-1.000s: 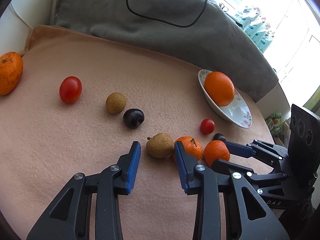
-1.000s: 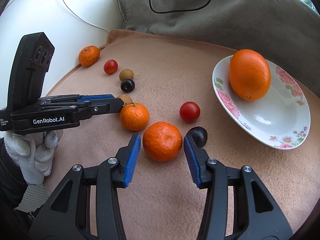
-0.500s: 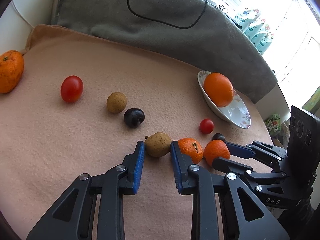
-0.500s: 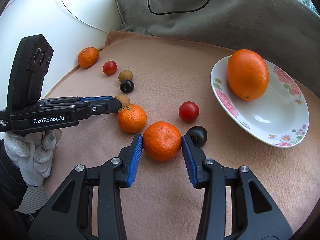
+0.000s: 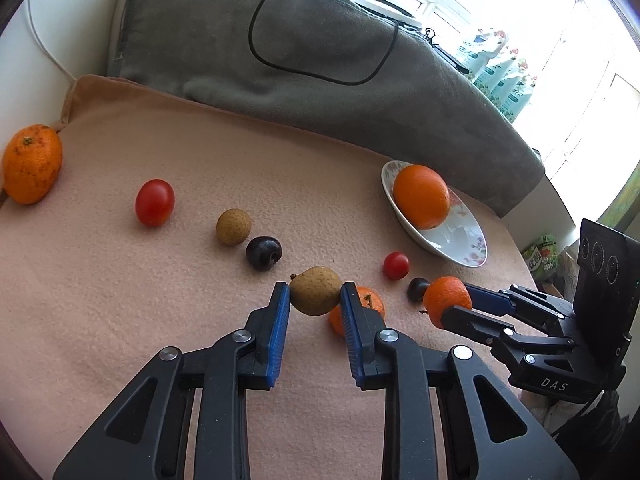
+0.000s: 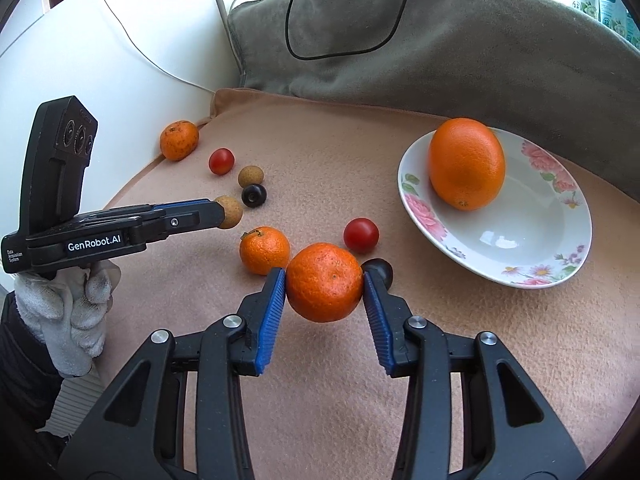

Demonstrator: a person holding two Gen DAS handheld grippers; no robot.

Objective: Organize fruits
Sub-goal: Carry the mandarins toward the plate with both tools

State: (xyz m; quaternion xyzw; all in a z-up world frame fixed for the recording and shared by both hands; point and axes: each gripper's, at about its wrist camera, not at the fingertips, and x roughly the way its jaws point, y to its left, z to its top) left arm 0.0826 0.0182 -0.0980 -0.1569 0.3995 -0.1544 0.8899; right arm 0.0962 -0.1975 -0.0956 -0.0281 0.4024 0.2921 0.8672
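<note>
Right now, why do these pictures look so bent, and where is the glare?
Left wrist view: the window at upper right is blown out white, and the grey cushion bows from fisheye distortion. Right wrist view: light is even, with a small bright reflection in the plate and dark rounded corners.

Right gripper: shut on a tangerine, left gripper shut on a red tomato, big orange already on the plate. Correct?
One error: the left gripper is shut on a tan longan-like fruit, not a red tomato; the left wrist view shows it. The rest holds: the right gripper is shut on the tangerine, and the big orange sits on the plate.
</note>
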